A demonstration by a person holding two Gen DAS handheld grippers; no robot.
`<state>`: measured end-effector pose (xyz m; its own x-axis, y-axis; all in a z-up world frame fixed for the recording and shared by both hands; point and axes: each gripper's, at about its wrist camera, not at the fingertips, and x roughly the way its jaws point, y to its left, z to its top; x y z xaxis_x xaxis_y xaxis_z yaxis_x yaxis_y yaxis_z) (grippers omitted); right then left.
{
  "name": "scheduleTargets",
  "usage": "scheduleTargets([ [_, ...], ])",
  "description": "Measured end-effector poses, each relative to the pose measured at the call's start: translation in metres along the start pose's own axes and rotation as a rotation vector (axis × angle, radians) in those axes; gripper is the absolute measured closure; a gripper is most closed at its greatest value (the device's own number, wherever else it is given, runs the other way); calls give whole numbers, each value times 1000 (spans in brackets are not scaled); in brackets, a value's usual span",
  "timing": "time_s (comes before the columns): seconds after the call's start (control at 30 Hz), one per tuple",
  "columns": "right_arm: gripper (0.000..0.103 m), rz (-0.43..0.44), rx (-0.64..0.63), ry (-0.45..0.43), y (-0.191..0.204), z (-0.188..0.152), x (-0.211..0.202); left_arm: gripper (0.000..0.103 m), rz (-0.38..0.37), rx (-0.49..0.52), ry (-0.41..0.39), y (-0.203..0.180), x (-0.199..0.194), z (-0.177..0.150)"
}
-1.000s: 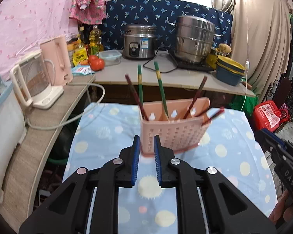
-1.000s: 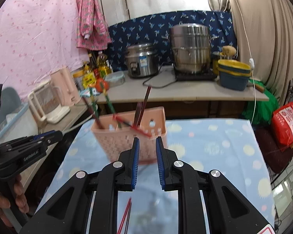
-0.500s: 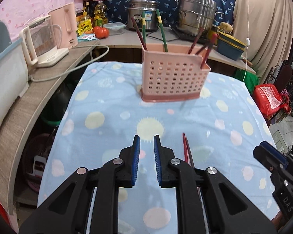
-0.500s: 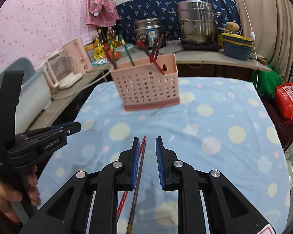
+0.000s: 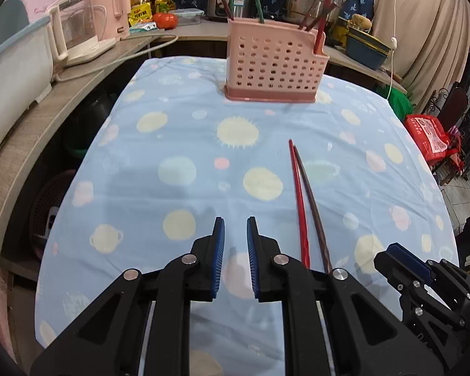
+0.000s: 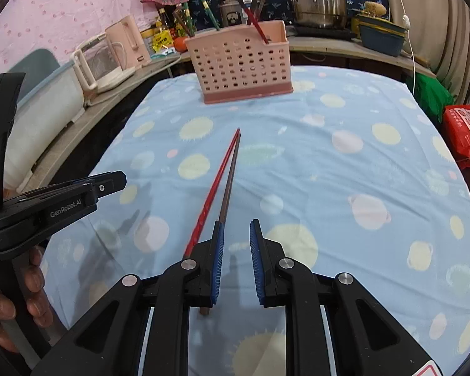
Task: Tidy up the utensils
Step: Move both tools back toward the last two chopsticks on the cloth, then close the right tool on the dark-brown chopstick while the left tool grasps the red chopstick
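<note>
- The red chopstick (image 6: 217, 185) and the dark brown chopstick (image 6: 230, 181) lie side by side on the blue dotted tablecloth (image 6: 344, 188), near the middle, their far tips touching and pointing toward the pink utensil basket (image 6: 241, 65) at the far end.
- Because the two sticks are so close, a pinch aimed at one can catch both, or push the second one so that it rolls away.
- They are thin and lie flat on soft cloth, so I judge the fingers may also nip the fabric and drag it; then the basket could shift.
- The right gripper (image 6: 236, 241) is just above their near ends, its jaws spread a little and holding nothing; the brown stick passes under its left finger, not between the fingers, so closing now would likely miss.
- The left gripper (image 5: 235, 235) is just left of the sticks, jaws also slightly apart and empty; the two tools are near and could collide.
- The basket already holds several chopsticks (image 5: 318, 25) leaning to different sides, so a new stick may strike them or the rim and fall out.
</note>
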<state>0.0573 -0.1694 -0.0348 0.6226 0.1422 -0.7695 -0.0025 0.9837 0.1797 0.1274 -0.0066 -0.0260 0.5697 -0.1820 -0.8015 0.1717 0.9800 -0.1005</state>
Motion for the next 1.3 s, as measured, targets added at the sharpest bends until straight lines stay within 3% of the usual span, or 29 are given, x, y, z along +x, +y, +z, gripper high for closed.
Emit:
scheduleTargets([
  [0.27,85,18,-3,61,5,-27,6,88,-4,-5,55,2,6,-36],
  [0.33,85,23,-6,74,7,-32,8,80,4,-8,63,4,8,-43],
  [0.43,84,33,-7,90,10,-38,11,77,6,-15,69,6,9,-51],
  [0.57,73,41,-12,92,14,-40,12,66,13,-8,67,4,8,-57],
  [0.73,73,39,-13,95,16,-42,17,56,15,5,67,0,8,-63],
  [1.0,73,32,-42,97,22,-45,23,54,18,27,80,-6,11,-71],
  [1.3,95,20,-13,93,10,-45,24,46,3,54,74,-17,10,-73],
])
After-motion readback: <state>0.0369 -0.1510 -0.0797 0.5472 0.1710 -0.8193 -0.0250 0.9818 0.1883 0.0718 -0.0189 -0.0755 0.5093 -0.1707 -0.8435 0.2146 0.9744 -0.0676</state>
